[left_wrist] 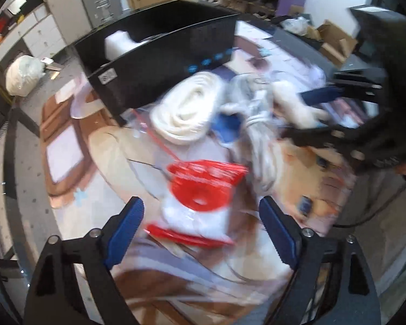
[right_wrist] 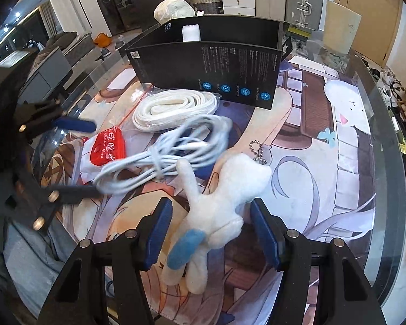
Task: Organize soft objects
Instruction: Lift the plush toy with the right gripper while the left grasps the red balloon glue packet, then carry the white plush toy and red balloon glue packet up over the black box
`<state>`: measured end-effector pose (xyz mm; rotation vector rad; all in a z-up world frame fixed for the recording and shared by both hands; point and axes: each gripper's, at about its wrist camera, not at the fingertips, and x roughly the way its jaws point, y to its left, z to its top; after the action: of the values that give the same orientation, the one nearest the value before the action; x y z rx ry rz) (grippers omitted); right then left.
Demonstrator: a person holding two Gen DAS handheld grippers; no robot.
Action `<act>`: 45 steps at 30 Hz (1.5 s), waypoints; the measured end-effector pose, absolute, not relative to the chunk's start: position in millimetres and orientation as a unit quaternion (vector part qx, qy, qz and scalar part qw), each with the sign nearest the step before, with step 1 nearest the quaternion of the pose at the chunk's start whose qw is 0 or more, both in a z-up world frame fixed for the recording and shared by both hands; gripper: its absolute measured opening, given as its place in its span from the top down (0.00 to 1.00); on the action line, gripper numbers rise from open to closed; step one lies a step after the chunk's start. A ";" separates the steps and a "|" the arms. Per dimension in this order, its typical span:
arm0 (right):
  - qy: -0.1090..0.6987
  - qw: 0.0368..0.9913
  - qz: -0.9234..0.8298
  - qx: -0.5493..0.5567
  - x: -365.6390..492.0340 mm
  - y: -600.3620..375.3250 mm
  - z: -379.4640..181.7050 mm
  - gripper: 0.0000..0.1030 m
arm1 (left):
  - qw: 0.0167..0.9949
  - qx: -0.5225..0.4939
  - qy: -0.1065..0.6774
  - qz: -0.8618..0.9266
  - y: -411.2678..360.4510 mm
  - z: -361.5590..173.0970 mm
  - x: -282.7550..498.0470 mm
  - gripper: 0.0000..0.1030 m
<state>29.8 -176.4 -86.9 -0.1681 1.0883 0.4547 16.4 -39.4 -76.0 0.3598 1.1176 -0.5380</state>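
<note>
Closest in, the right gripper (right_wrist: 211, 233) stands spread, its 2 blue pads either side of the white plush toy (right_wrist: 219, 211) but not yet pressing it; the toy lies on the printed table mat (right_wrist: 338, 162), its ball chain (right_wrist: 259, 151) trailing away. The left gripper (left_wrist: 201, 233) is likewise spread and holds nothing, poised over the red-and-white bag (left_wrist: 203, 197) (that view is badly smeared). Just beyond the toy, the bundled white cable (right_wrist: 162, 157) touches its raised limb, so a careless lift could drag the cable along, or snag the chain. Farther on lies the coiled white strap (right_wrist: 173, 108), then the open black box (right_wrist: 211, 67) holding 1 white piece (right_wrist: 190, 33). A grip on the toy's soft middle may slip, dropping it short of the box.
</note>
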 end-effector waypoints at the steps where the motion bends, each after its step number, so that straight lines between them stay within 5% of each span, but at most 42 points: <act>1: 0.512 0.828 0.214 -0.083 29.5 -175.7 -86.9 0.40 | 0.801 0.171 0.518 -0.247 -39.0 -77.1 18.0 0.37; 4: 0.505 0.833 0.204 -0.099 29.5 -174.9 -86.4 0.63 | 0.799 0.154 0.521 -0.256 -39.4 -81.6 22.7 0.55; 6: 0.507 0.831 0.207 -0.094 31.1 -176.0 -86.0 0.65 | 0.804 0.154 0.518 -0.248 -39.5 -80.1 22.3 0.57; 15: 0.494 0.845 0.182 -0.091 37.3 -188.6 -79.4 0.65 | 0.832 0.075 0.519 -0.178 0.5 -79.4 29.7 0.55; 19: 0.509 0.834 0.193 -0.089 40.2 -181.3 -86.2 0.60 | 0.835 0.090 0.515 -0.171 -8.3 -85.3 28.8 0.38; 22: 0.506 0.835 0.196 -0.093 37.8 -179.3 -87.6 0.53 | 0.832 0.104 0.515 -0.177 -15.7 -87.1 26.7 0.41; 24: 0.505 0.835 0.196 -0.098 36.1 -177.1 -88.5 0.53 | 0.833 0.109 0.511 -0.180 -17.9 -85.6 25.2 0.57; 28: 0.502 0.838 0.187 -0.106 35.3 -176.6 -88.0 0.64 | 0.836 0.111 0.506 -0.182 -20.2 -80.9 22.9 0.59; 45: 0.380 0.896 0.223 -0.055 15.3 -179.5 -33.5 0.65 | 0.926 0.126 0.331 -0.129 -15.4 -17.2 -6.6 0.59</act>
<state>15.3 -179.5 -33.5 -0.1134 0.7875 0.4624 -6.6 -15.4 -17.2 0.2575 0.6783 -0.2653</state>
